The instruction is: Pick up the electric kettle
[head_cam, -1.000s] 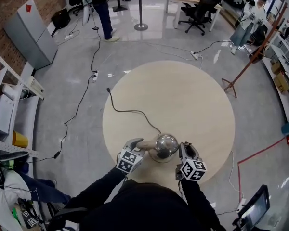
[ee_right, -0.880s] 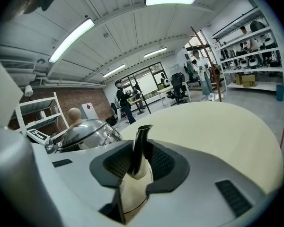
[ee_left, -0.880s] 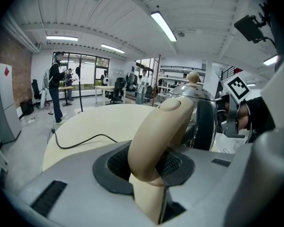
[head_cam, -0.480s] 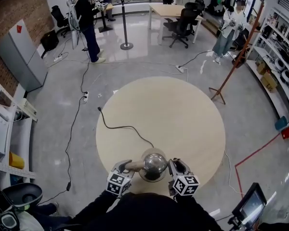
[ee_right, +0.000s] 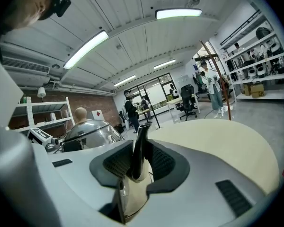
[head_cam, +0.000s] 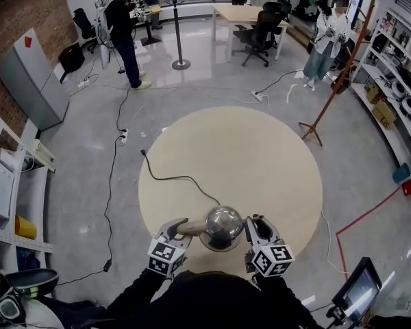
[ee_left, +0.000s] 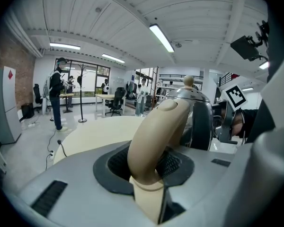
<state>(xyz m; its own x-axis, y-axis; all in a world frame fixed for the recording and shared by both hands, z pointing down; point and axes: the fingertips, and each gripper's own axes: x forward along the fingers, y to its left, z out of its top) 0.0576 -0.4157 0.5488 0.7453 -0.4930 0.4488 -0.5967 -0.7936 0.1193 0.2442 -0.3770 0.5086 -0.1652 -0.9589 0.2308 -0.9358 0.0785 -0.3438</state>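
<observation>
The electric kettle (head_cam: 222,225) is polished steel with a domed lid and a beige handle (ee_left: 157,135). In the head view it hangs over the near edge of the round table, between my two grippers. My left gripper (head_cam: 183,227) is shut on the beige handle, which fills the space between its pads (ee_left: 154,169). My right gripper (head_cam: 252,225) is shut on the kettle's thin steel spout (ee_right: 141,145), on the opposite side. The steel body (ee_right: 91,130) shows to the left in the right gripper view. The kettle's underside is hidden.
The round beige table (head_cam: 260,156) carries a black power cord (head_cam: 171,178) that runs from a plug at its left edge toward the kettle. Cables lie across the floor. People, office chairs and desks stand far behind; shelves line both sides.
Both grippers and the kettle have come up together toward the camera, and the kettle looks larger. The head view has tilted and now shows more of the room behind.
</observation>
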